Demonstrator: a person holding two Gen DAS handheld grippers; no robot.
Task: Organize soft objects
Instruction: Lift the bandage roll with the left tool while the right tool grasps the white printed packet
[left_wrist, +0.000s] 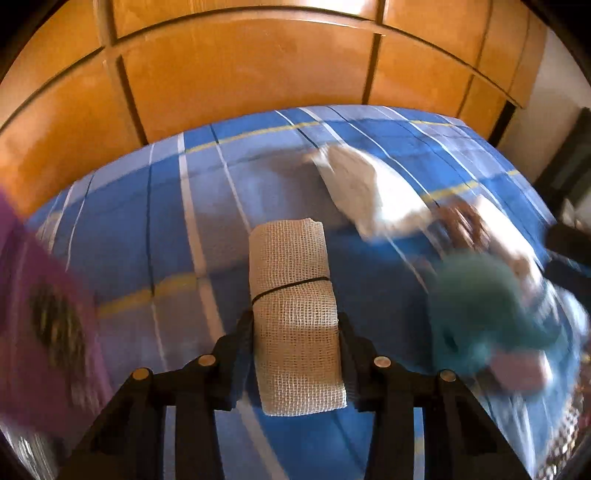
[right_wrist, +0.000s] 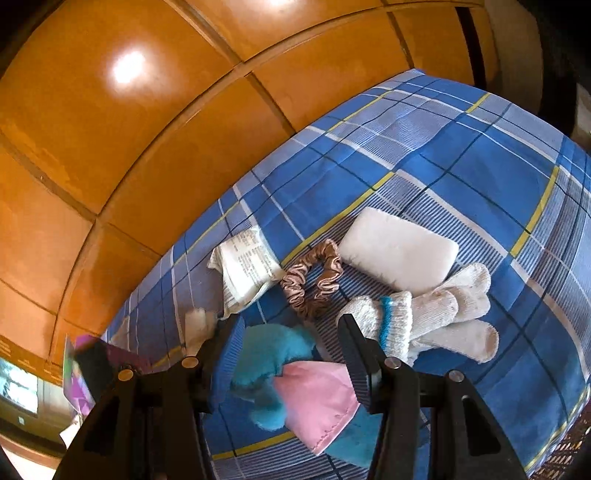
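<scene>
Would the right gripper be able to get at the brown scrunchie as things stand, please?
Probably yes: the right gripper stands open just short of the scrunchie, which lies uncovered on the plaid bedsheet; only the blue plush toy sits between its fingers.

Counting across the bed (right_wrist: 480, 166), out from the scrunchie (right_wrist: 310, 282): that's one scrunchie, one printed packet (right_wrist: 245, 264) sitting just left of it, one white pad (right_wrist: 399, 254) lying right of it, one bundle of white socks (right_wrist: 424, 317) below that, one teal-and-pink plush (right_wrist: 291, 384) nearest, and one gauze roll (left_wrist: 295, 325).
</scene>
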